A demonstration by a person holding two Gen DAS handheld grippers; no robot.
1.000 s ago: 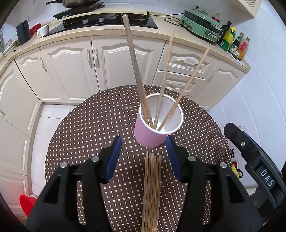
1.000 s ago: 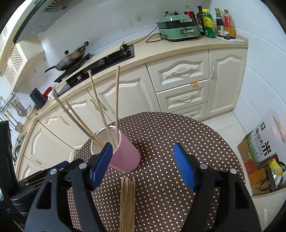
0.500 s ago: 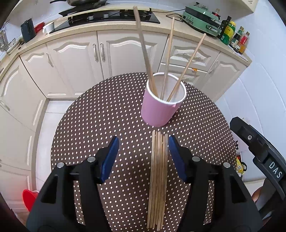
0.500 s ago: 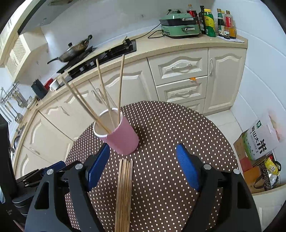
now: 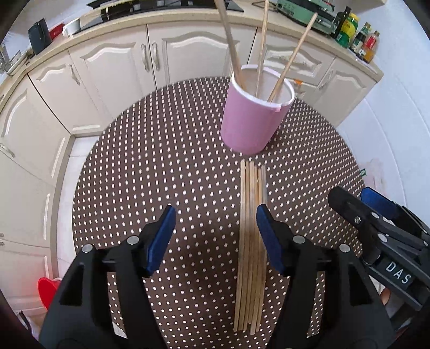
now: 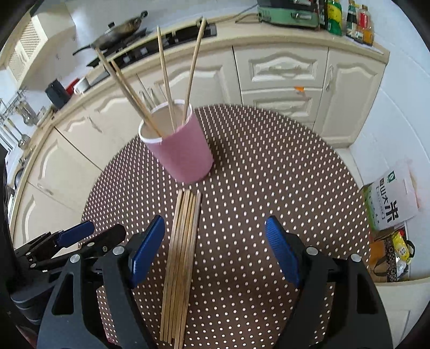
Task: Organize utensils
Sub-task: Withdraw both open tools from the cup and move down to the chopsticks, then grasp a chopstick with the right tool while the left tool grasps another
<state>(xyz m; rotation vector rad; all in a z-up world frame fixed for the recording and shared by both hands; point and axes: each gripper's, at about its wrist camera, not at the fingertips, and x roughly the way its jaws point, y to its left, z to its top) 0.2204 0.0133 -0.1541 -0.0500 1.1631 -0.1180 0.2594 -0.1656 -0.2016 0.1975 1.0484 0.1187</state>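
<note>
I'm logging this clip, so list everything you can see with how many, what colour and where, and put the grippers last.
Cup: one, pink, on the table's far side.
Chopsticks in cup: four, light wood, leaning out of it.
Chopsticks on table: a bundle, count unclear, light wood, lying side by side just short of the cup.
Table: one, round, brown with white dots.
Wok: one, dark, on the stove.
Green appliance: one, on the counter.
Bottles: several, mixed colours, beside it.
Left gripper: black, blue pads, open, empty.
Right gripper: black, blue pads, open, empty.

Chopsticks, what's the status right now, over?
Left gripper and right gripper open, empty. Four chopsticks in pink cup; loose chopsticks flat on dotted table. Nothing in the way.
</note>
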